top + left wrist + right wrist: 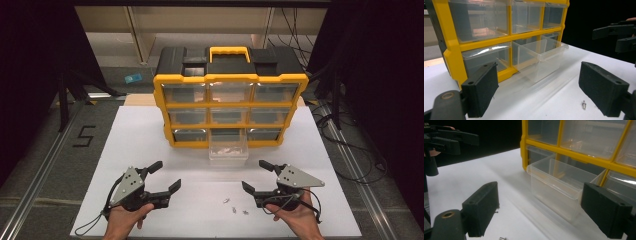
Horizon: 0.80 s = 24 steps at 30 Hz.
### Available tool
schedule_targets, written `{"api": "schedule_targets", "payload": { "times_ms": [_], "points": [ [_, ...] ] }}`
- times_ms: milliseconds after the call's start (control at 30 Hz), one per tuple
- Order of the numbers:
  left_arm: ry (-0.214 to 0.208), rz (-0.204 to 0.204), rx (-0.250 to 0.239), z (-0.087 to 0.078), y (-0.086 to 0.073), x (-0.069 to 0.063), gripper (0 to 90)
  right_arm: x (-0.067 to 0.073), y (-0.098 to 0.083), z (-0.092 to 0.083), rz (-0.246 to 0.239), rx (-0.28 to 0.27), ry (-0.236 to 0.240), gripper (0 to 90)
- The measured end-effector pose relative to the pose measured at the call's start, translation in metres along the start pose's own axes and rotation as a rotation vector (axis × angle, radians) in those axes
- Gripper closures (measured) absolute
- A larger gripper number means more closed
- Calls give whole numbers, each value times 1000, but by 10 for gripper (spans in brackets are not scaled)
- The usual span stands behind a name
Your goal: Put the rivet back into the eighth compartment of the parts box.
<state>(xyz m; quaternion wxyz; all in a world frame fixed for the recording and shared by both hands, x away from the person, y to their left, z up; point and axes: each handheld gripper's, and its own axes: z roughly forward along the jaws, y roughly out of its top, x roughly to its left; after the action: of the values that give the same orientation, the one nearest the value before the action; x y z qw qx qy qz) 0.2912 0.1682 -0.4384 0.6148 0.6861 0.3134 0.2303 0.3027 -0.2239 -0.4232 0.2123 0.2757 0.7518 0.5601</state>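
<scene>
Both grippers, L & R, are hovering w/ jaws wide, empty. Screws are lying on mat btwn them, nearer R; drawer is sticking out beyond.

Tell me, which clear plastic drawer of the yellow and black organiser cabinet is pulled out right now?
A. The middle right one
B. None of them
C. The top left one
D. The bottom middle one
D: the clear plastic drawer in the middle of the bottom row juts forward from the yellow and black organiser cabinet over the white tabletop, while the other drawers sit flush in the frame.
</scene>
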Motion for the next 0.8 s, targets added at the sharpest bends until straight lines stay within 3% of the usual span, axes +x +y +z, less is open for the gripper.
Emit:
{"api": "schedule_targets", "payload": {
  "times_ms": [233,533,600,633,667,700,800],
  "points": [
    [1,-3,1,0,0,0,160,0,1,0,12,20,14,160],
    [1,0,5,1,-1,-1,160,0,7,1,-55,59,13,160],
    [1,6,3,1,-1,0,161,1,12,2,-87,109,8,171],
    [1,6,4,1,-1,0,161,1,12,2,-87,109,8,171],
    [3,9,5,1,-1,0,160,1,16,4,-120,143,17,173],
    [3,9,5,1,-1,0,160,1,16,4,-120,143,17,173],
    [3,9,4,1,-1,1,160,3,21,6,-151,211,41,195]
  ]
}}
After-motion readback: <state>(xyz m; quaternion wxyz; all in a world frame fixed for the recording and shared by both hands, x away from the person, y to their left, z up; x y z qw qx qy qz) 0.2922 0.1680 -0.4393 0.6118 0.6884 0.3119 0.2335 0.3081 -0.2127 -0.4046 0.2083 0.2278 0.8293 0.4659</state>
